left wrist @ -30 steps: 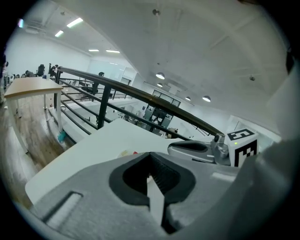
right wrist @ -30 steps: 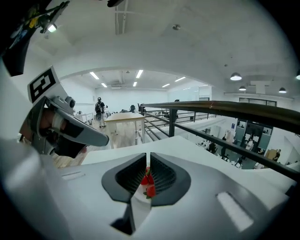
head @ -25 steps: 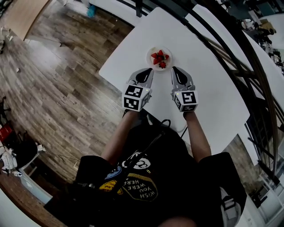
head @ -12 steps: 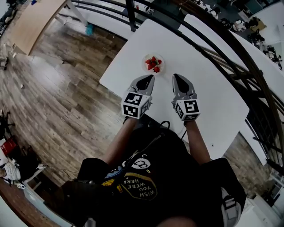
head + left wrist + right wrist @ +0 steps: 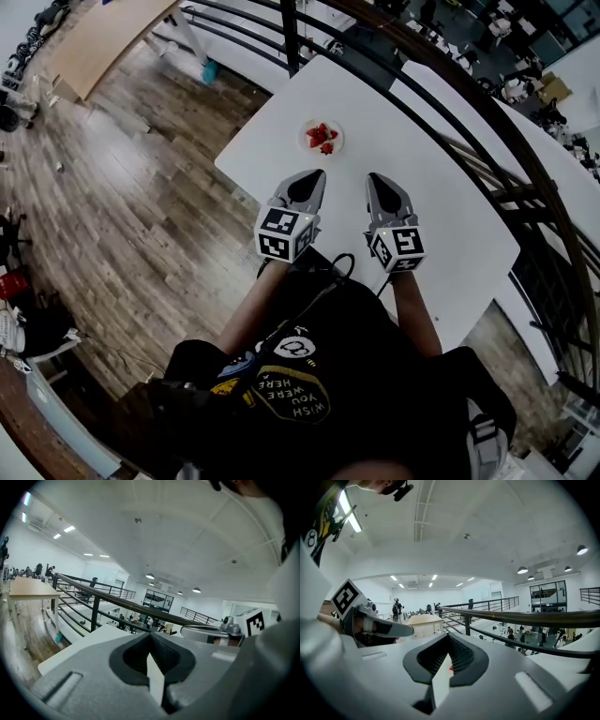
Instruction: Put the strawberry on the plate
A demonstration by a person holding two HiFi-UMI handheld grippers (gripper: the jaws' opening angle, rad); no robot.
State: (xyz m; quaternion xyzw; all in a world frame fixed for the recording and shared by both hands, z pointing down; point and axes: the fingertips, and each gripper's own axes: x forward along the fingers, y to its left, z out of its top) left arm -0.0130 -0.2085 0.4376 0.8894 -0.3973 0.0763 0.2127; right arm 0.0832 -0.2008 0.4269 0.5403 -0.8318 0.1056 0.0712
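On the plate (image 5: 304,141), towards the tabletop (image 5: 441,202) far edge, the strawberries (image 5: 322,136) lie heaped. Short of the plate, the left tool (image 5: 311,178) and right tool (image 5: 378,181) hang clenched and empty. The job looks finished, with nothing left to place.

The left gripper (image 5: 308,180) and right gripper (image 5: 380,182) draw back toward the person; their tips no longer flank the plate (image 5: 307,142). It now lies well ahead of both.
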